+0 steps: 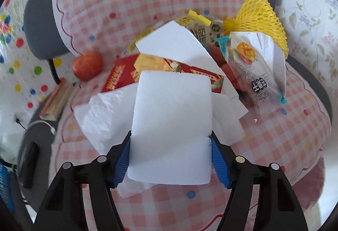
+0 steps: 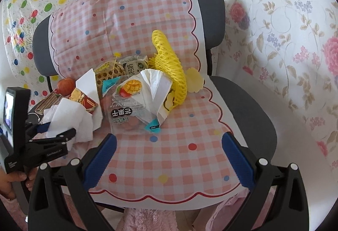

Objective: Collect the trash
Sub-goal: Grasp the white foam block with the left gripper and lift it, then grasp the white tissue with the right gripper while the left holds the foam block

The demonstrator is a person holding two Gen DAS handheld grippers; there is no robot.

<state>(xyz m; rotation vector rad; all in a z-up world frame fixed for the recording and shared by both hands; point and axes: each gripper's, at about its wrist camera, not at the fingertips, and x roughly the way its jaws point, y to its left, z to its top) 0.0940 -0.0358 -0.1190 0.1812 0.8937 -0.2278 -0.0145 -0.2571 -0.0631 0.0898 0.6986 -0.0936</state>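
A pile of trash lies on the chair seat: a yellow foam net (image 2: 169, 62), a clear dried-mango bag (image 2: 128, 100), a red box (image 1: 169, 72), white paper (image 1: 179, 45) and crumpled tissue (image 1: 101, 117). My left gripper (image 1: 170, 135) is shut on a white foam block (image 1: 171, 108), with its blue pads pressing into both of the block's sides. The right wrist view shows the left gripper (image 2: 60, 128) at the pile's left edge with the white foam block (image 2: 63, 117) in it. My right gripper (image 2: 169, 140) stands open over the bare front of the seat, nothing between its fingers.
A pink checked cover (image 2: 179, 157) is draped over the grey chair (image 2: 253, 108). An orange-red round thing (image 1: 87, 65) and a wooden piece (image 1: 56, 102) sit at the pile's left. Dotted and floral sheets hang behind. A person's hand (image 2: 12, 180) holds the left gripper.
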